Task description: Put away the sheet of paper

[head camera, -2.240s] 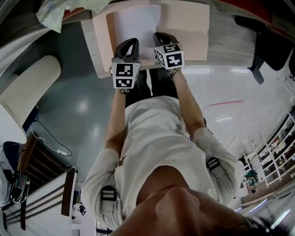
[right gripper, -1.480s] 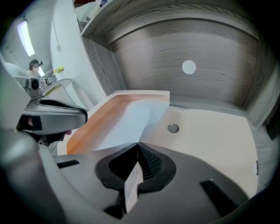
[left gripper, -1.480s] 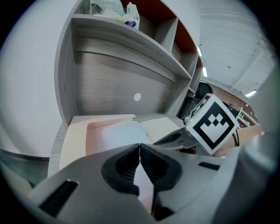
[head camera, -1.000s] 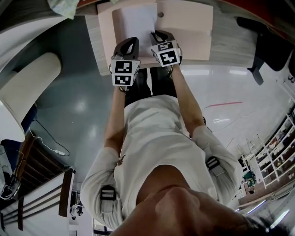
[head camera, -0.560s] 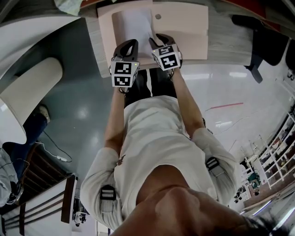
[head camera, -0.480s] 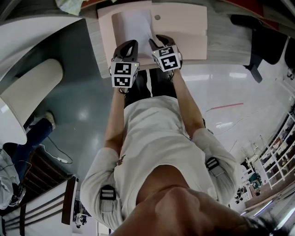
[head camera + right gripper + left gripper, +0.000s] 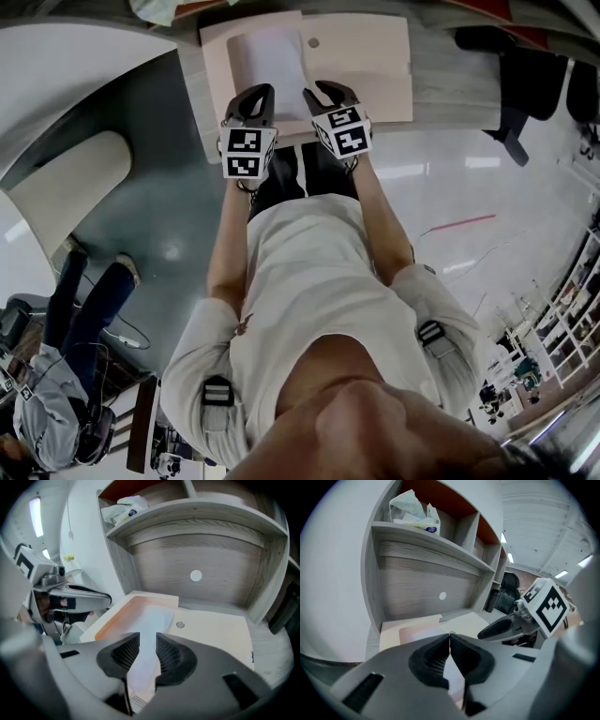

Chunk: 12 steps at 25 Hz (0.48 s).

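Right claw (image 7: 147,641) just opened above paper (image 7: 270,56).

A crumpled plastic bag (image 7: 415,509) sits on the grey wooden shelf (image 7: 423,540) above the counter (image 7: 452,86), beside upright dividers backed in red. A round white cap (image 7: 196,576) is set in the wood-grain back panel below the shelf. A black office chair (image 7: 514,82) stands at the counter's right end. On the glossy floor lies a red line (image 7: 457,225), and another person (image 7: 64,398) stands at lower left.
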{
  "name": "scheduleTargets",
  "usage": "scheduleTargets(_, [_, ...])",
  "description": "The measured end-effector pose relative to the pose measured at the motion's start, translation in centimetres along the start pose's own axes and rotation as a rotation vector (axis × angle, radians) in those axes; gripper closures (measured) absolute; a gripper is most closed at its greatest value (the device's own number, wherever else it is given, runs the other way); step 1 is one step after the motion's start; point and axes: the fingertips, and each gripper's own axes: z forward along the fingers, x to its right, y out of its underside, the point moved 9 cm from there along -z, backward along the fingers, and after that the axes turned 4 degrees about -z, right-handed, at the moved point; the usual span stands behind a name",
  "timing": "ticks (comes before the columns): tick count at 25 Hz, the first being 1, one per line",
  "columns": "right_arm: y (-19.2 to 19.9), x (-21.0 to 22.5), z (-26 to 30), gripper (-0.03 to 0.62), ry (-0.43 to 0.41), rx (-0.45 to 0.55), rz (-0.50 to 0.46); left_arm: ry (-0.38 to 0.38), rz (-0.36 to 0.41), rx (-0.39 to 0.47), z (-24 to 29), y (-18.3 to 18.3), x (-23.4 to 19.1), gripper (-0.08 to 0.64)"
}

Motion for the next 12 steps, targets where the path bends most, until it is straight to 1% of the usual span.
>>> scheduleTargets(3, [-1.4, -0.5, -1.8, 0.484, -0.005, 0.058, -0.012, 0.001, 0.011, 0.029, -0.9, -1.0, -0.1, 0.538])
scheduleTargets(8, [-4.5, -1.4, -5.5, 0.539, -0.032, 0.199, -0.032, 0.007, 0.0, 0.122, -3.6, -4.0, -0.1, 0.538])
scheduleTargets(12, [-6.7, -2.3, -8.4, 0.558, -0.03, 0.306, -0.061, -0.003, 0.028, 0.194, -6.1, -6.2, 0.2, 0.538])
